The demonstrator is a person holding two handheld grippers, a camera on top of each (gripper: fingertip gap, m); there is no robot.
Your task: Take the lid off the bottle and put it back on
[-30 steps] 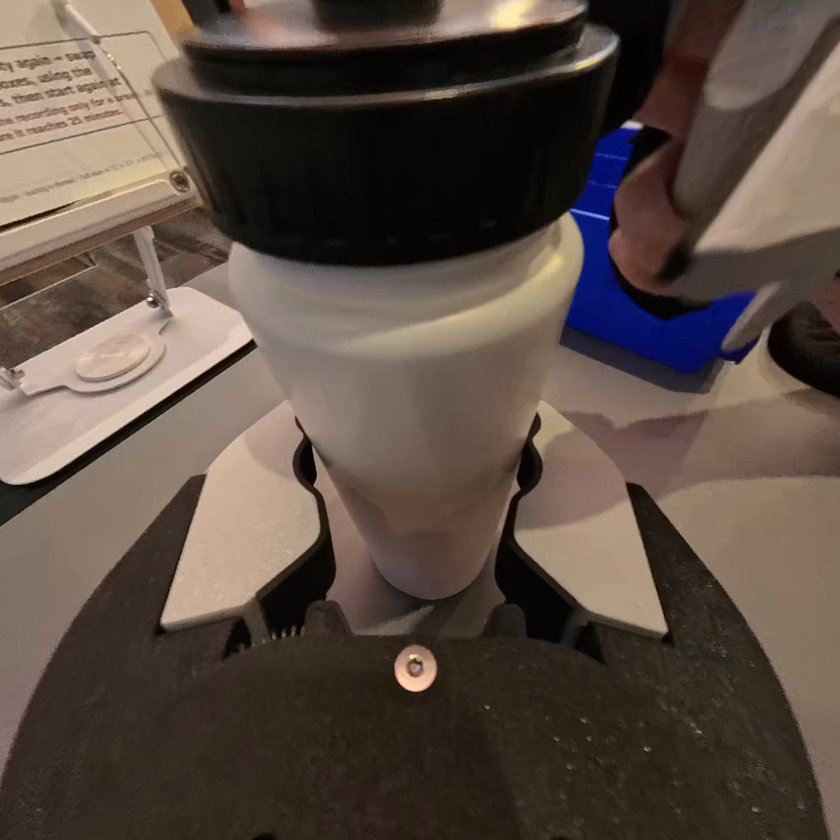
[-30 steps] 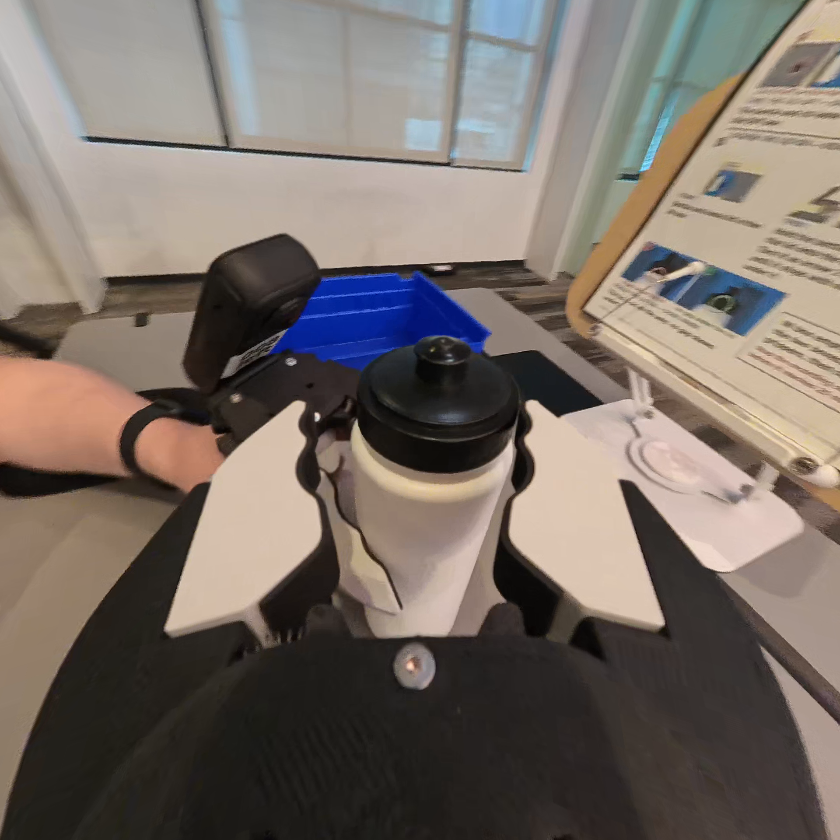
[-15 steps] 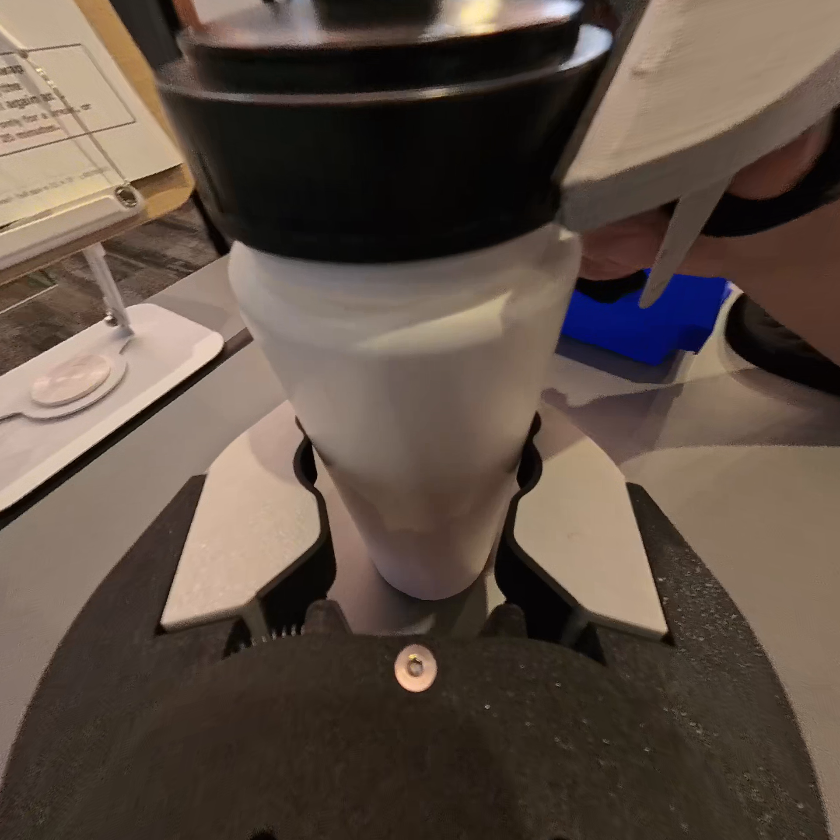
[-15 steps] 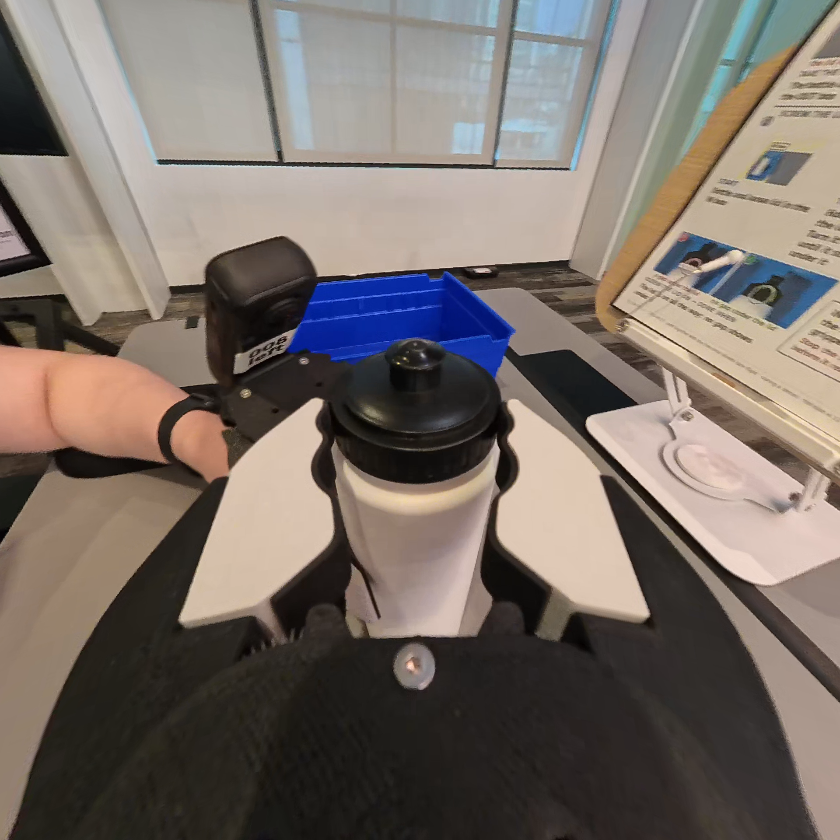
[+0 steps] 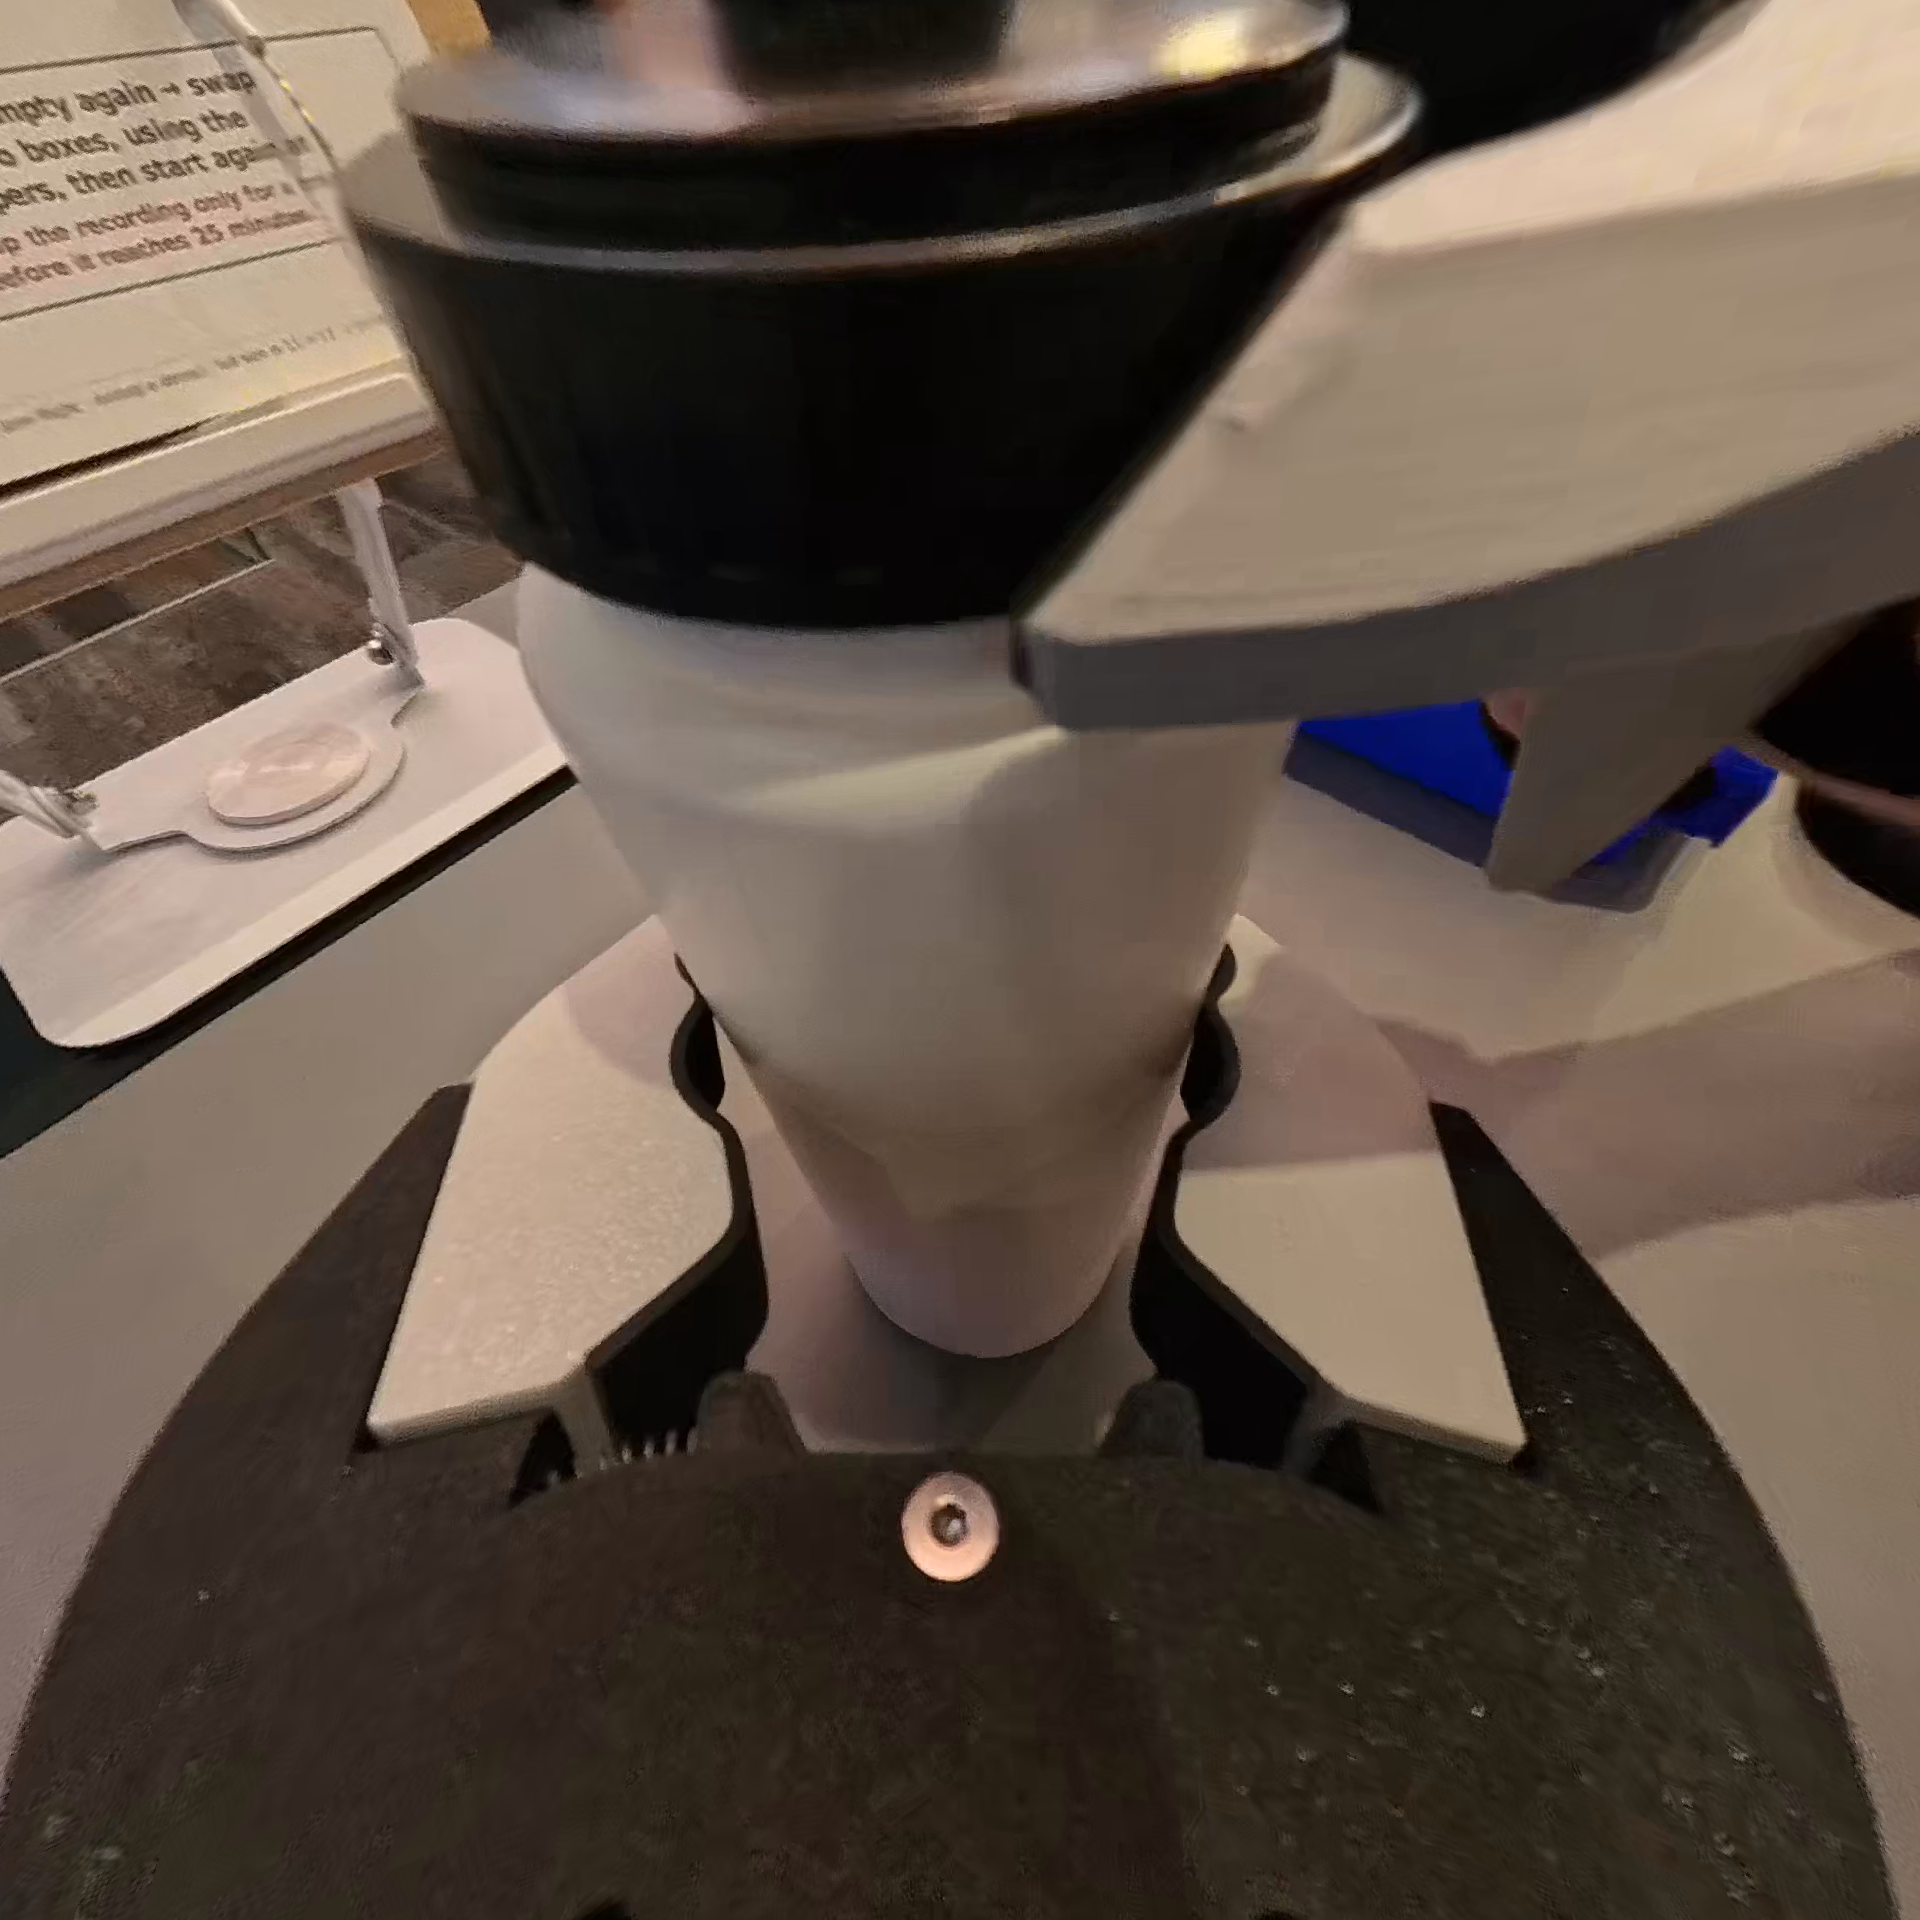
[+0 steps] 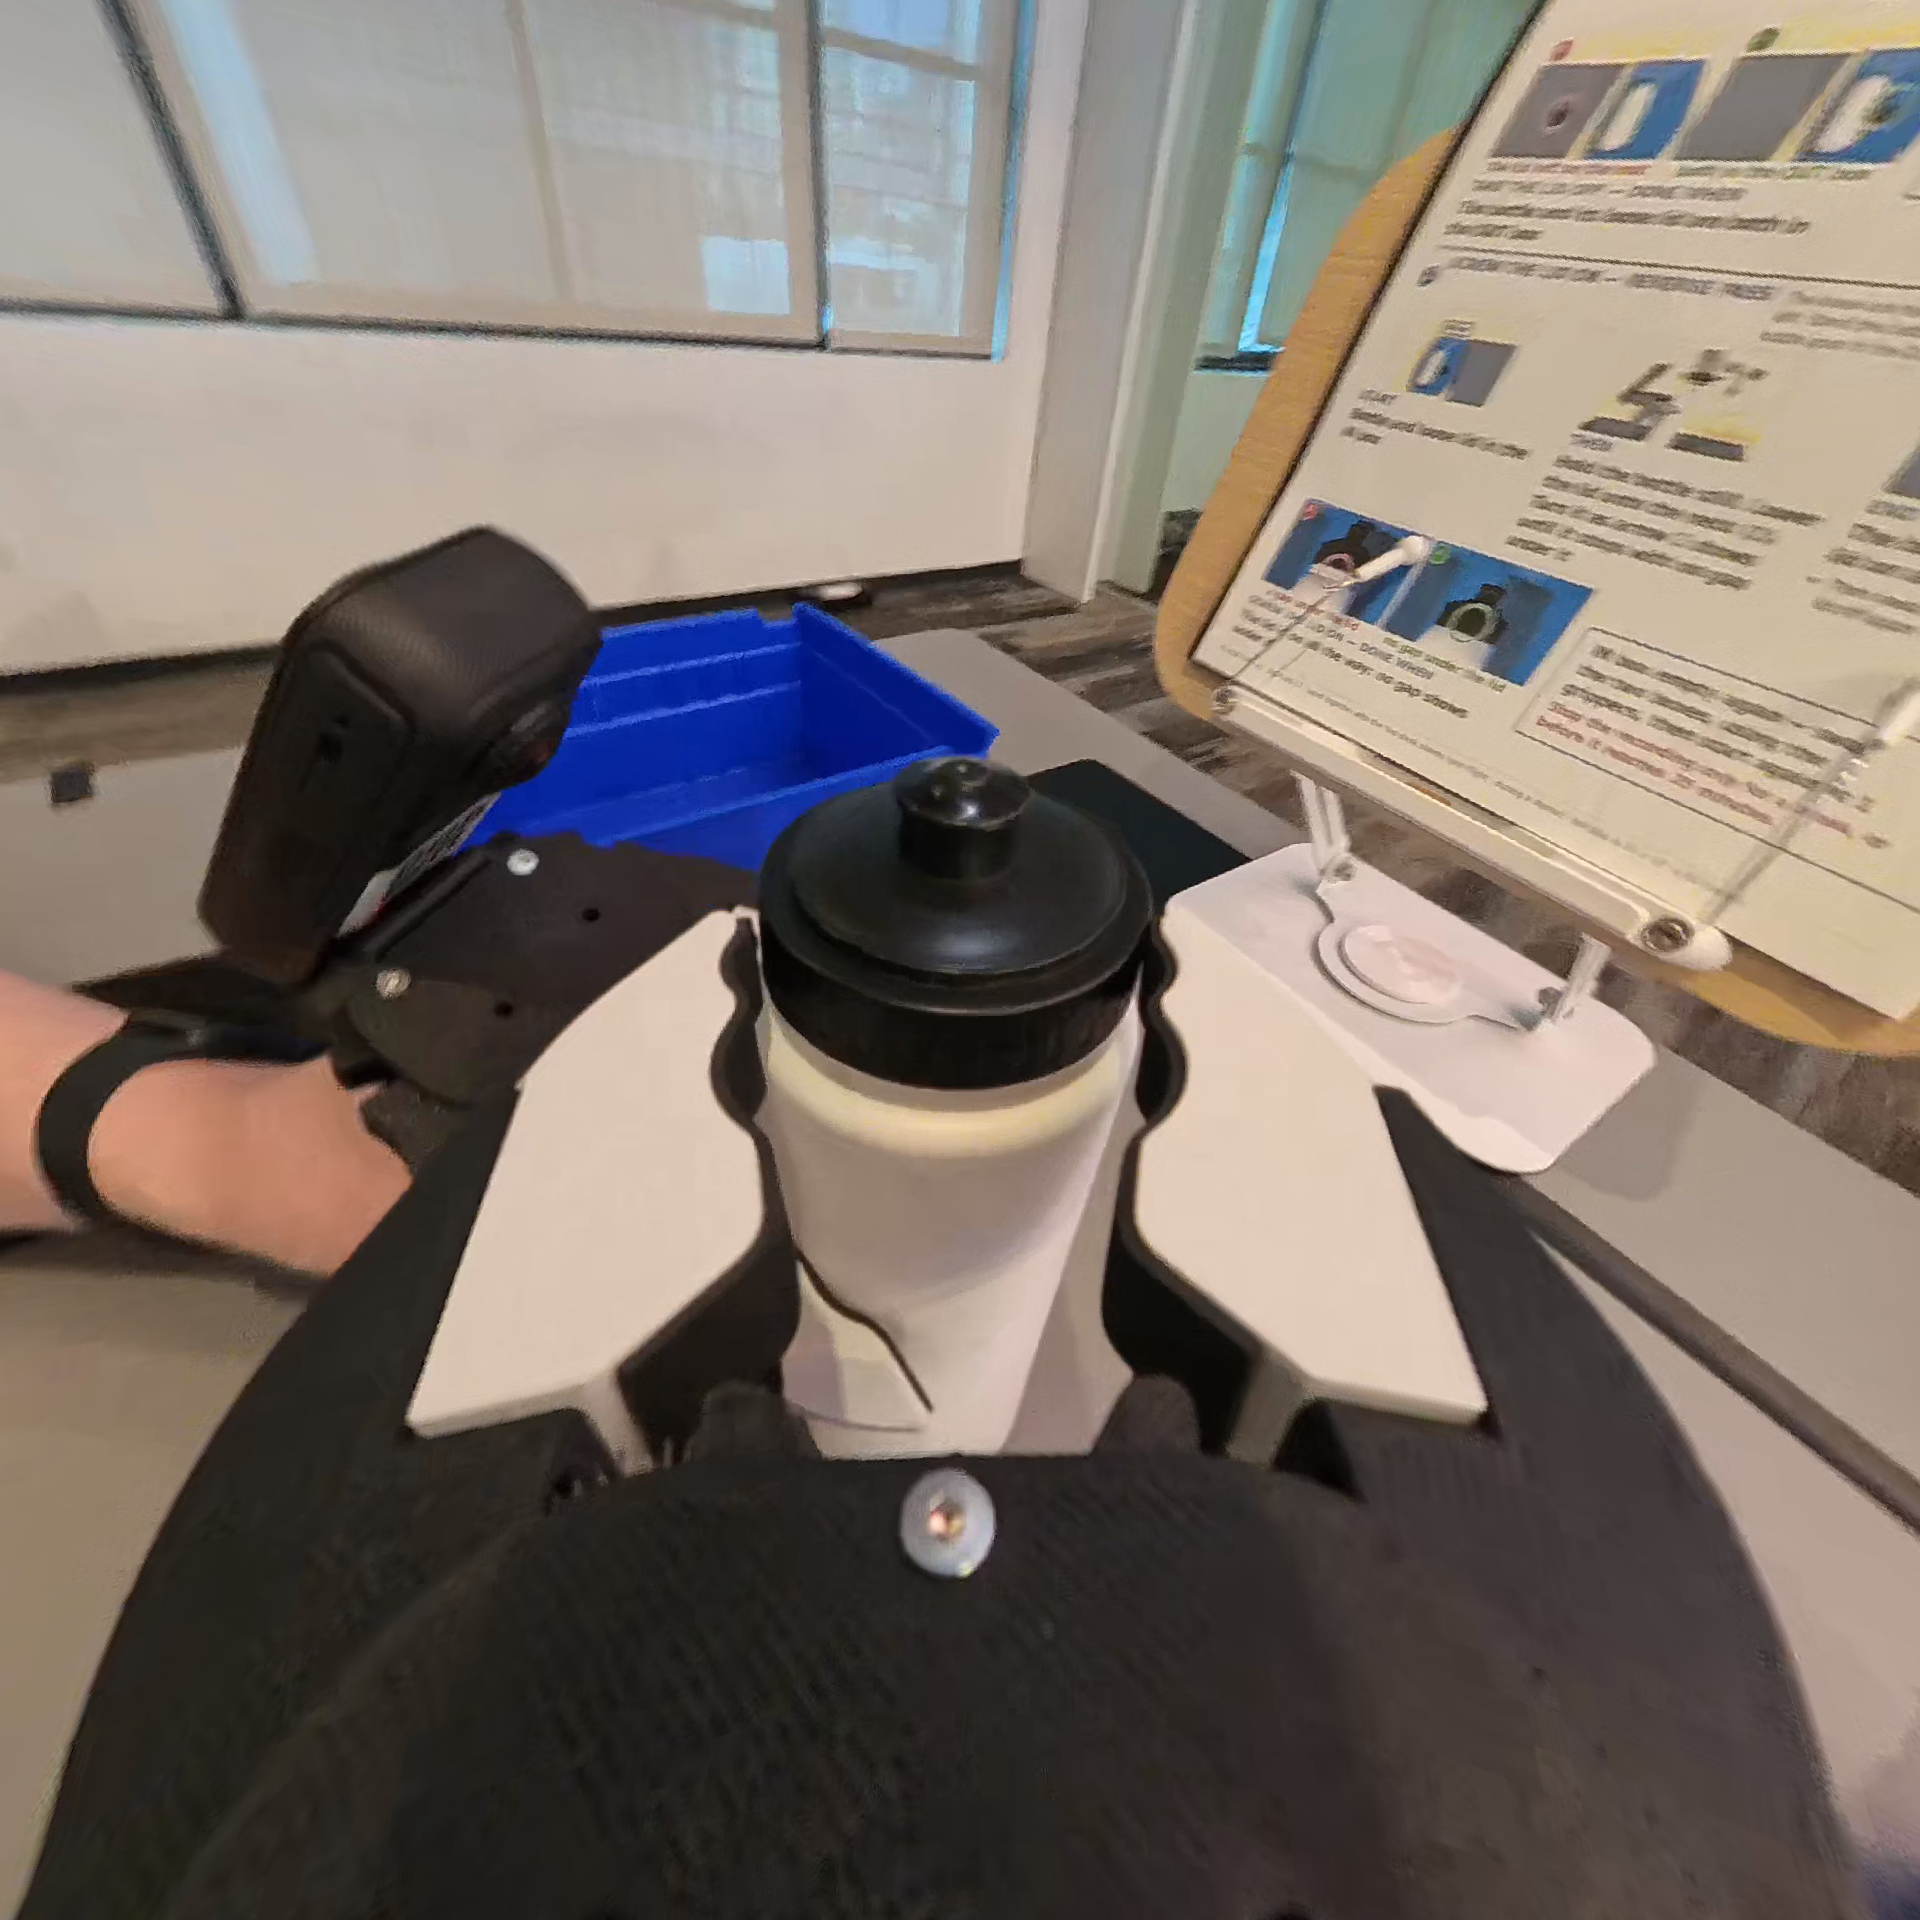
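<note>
A white bottle (image 5: 935,883) with a black screw lid (image 5: 831,395) stands upright on the grey table. My left gripper (image 5: 951,1039) is shut on the bottle's lower body. In the left wrist view a white finger (image 5: 1507,468) of the right gripper presses against the lid's right side. In the right wrist view my right gripper (image 6: 945,997) is shut on the lid (image 6: 951,935), one finger on each side, with the bottle (image 6: 935,1195) below. The left gripper's black body and camera (image 6: 395,748) show at the left, held by a hand (image 6: 208,1143).
A blue bin (image 6: 748,727) stands on the table behind the bottle; it also shows in the left wrist view (image 5: 1455,769). An instruction board (image 6: 1662,520) on a white stand base (image 6: 1455,1018) stands to the right. The grey table (image 6: 156,1403) runs left.
The right gripper has moved in from the right and closed around the lid, and its view has swung round the bottle. The left gripper keeps its hold on the bottle.
</note>
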